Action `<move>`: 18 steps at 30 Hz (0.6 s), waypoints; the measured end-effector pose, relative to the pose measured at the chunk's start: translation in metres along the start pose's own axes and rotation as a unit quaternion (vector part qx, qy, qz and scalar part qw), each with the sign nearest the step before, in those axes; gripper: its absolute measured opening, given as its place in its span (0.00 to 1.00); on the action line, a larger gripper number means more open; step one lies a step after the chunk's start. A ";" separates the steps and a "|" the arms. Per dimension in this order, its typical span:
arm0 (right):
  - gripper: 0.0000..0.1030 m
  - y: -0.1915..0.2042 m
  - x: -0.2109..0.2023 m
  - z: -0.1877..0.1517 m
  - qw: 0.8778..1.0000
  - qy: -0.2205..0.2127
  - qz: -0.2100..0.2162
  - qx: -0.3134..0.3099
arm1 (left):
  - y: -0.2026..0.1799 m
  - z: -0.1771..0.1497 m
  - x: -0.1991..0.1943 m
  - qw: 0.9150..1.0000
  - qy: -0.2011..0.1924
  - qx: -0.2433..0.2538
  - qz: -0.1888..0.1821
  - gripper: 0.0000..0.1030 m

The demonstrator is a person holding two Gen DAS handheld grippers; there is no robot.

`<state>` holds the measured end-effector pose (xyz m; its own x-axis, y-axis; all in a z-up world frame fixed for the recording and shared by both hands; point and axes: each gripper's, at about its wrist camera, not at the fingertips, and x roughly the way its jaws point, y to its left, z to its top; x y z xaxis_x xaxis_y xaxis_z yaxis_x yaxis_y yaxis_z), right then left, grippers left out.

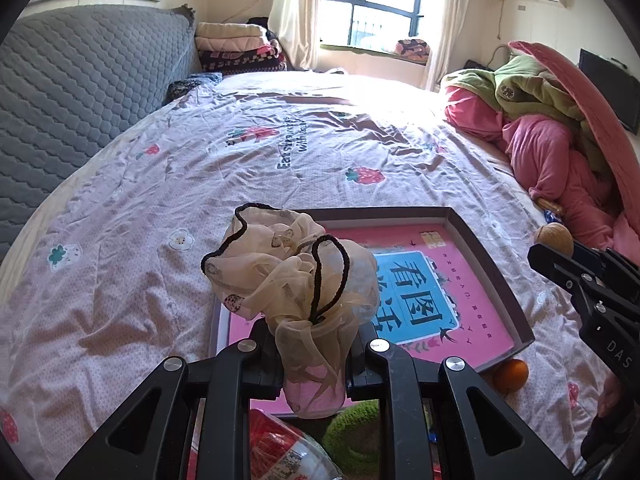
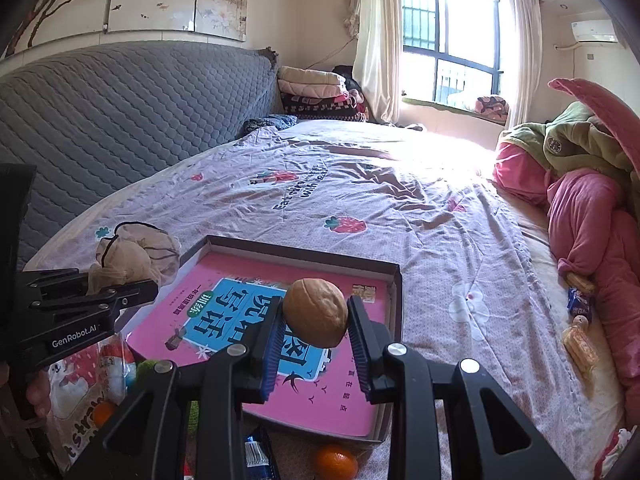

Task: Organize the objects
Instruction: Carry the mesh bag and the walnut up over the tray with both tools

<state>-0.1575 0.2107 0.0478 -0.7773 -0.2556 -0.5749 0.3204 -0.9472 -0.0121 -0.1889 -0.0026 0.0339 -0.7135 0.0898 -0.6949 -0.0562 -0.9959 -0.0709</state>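
Note:
My left gripper (image 1: 314,364) is shut on a cream sheer scrunchie with black trim (image 1: 292,276), held above the near left edge of a shallow box (image 1: 492,240) with a pink book (image 1: 424,304) inside. My right gripper (image 2: 316,332) is shut on a brown walnut (image 2: 315,312), held over the same box (image 2: 304,250) and book (image 2: 224,320). The right gripper with the walnut (image 1: 554,236) shows at the right of the left wrist view. The left gripper (image 2: 132,290) with the scrunchie (image 2: 136,258) shows at the left of the right wrist view.
The box lies on a bed with a strawberry-print sheet (image 1: 280,152). Small oranges (image 1: 510,376) (image 2: 335,462), a green fuzzy item (image 1: 352,436) and snack packets (image 2: 580,344) lie around it. Pink and green bedding (image 1: 552,152) is piled right; a grey headboard (image 1: 80,88) stands left.

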 end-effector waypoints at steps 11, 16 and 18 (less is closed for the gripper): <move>0.31 -0.009 0.025 -0.005 1.000 0.021 -0.007 0.000 | 0.018 0.016 0.034 1.000 0.026 -0.014 0.004 0.20; 0.31 -0.014 0.042 -0.015 0.999 0.046 -0.010 0.000 | 0.019 0.010 0.059 0.998 0.062 -0.017 0.004 0.20; 0.31 -0.014 0.048 -0.019 0.998 0.056 -0.012 0.000 | 0.019 0.007 0.068 0.997 0.075 -0.011 0.007 0.20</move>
<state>-0.1891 0.2157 0.0043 -0.7193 -0.2100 -0.6622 0.3023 -0.9528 -0.0263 -0.2430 -0.0155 -0.0097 -0.6023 0.0773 -0.7945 -0.0294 -0.9968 -0.0747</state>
